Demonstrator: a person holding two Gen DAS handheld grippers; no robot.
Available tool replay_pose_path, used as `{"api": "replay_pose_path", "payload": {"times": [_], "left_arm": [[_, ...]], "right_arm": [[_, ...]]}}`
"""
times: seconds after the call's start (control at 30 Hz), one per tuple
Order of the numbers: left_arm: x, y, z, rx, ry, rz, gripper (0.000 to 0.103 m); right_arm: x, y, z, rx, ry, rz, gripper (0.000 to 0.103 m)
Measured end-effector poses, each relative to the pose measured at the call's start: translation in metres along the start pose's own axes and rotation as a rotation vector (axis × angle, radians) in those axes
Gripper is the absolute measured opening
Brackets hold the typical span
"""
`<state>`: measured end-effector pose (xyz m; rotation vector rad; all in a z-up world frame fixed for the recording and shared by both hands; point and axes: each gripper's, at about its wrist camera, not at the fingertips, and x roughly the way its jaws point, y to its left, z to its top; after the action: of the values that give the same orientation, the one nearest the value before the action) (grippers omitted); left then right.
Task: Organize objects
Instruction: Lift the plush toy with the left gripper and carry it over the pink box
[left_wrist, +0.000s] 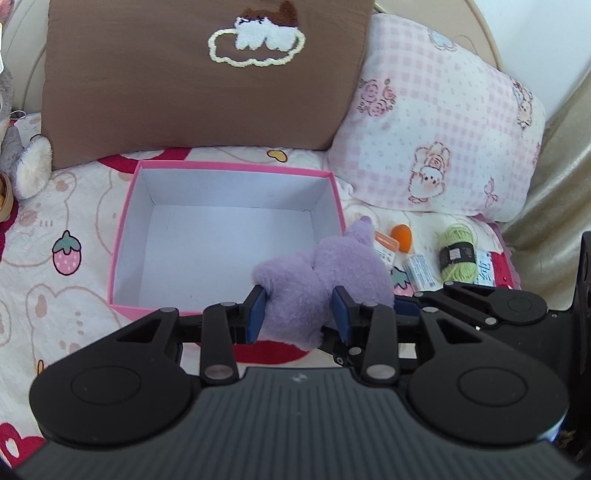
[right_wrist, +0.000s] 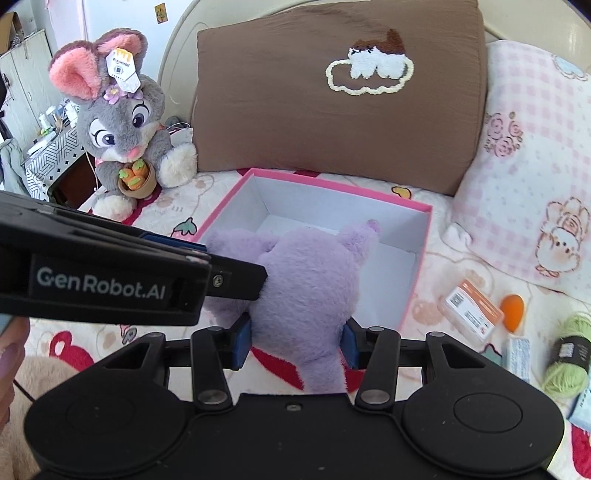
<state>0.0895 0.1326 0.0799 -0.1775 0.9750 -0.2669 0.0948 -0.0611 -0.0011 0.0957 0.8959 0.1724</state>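
**Purple plush carried by two grippers at the rim of the pink box**

Both grippers are clamped on the same purple plush toy (left_wrist: 325, 280). The left gripper (left_wrist: 300, 312) has its jaws pressed into a fluffy lobe on one side, and the right gripper (right_wrist: 297, 341) has its jaws squeezed onto the body lower down, the blue pads sinking into the fur. The toy hangs just over the near edge of the pink box (left_wrist: 127, 221), partly above its white, bare inside, not yet resting on the bottom.

It looks light and very soft: the pile gives way wherever it is pinched and the unsupported parts sag, so a hold on fur alone could slip. Gripping deep into the stuffed body, as the right gripper does, seems the safer purchase; the thin limbs or ears would likely stretch and swing. Nothing about it looks fragile, so I'd guess it can simply be dropped in.

On the bed (right_wrist: 436, 266) beside the box lie an orange card packet (right_wrist: 472, 310), a small orange egg-shaped thing (right_wrist: 511, 306) and a green yarn ball (right_wrist: 569, 354), still outside.
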Motion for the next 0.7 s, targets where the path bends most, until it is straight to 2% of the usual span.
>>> {"api": "replay_pose_path", "payload": {"times": [0.27, 0.43, 0.6, 0.7], "left_arm": [[0.031, 0.03, 0.025, -0.016, -0.007, 0.061, 0.036], [0.055, 0.055, 0.034, -0.058, -0.001, 0.053, 0.036], [0.076, 0.068, 0.035, -0.037, -0.003, 0.08, 0.036], [0.089, 0.08, 0.037, -0.064, 0.009, 0.062, 0.036]], "right_arm": [[0.046, 0.0, 0.026, 0.003, 0.013, 0.028, 0.052], [0.077, -0.002, 0.033, 0.022, 0.034, 0.049, 0.052], [0.105, 0.0, 0.041, 0.008, 0.067, 0.06, 0.052], [0.12, 0.0, 0.042, -0.004, 0.09, 0.05, 0.052]]}}
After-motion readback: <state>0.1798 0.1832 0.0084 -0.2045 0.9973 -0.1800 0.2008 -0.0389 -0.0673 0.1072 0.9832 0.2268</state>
